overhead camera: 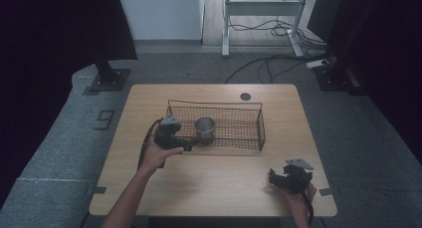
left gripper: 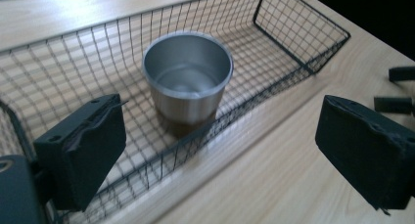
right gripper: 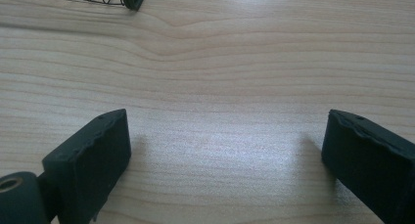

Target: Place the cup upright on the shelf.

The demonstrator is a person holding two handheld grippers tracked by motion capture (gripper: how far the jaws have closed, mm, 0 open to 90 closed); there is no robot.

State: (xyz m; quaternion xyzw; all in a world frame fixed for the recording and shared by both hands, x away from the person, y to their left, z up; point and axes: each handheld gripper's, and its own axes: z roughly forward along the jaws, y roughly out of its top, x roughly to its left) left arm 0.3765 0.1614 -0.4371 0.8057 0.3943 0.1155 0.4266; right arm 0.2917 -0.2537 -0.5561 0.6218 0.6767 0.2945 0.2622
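Nearest, the right gripper (overhead camera: 287, 179) is parked low on the desk (right gripper: 220, 62), well clear of the basket (overhead camera: 260, 129), fingers (right gripper: 93, 158) spread wide, nothing held. The left gripper (overhead camera: 185, 144) is set at the basket's near-left edge, fingers (left gripper: 80, 145) wide, straddling the rim. Inside, the steel cup (left gripper: 187, 79) is stood upright; probably best approached squarely and gripped gently.
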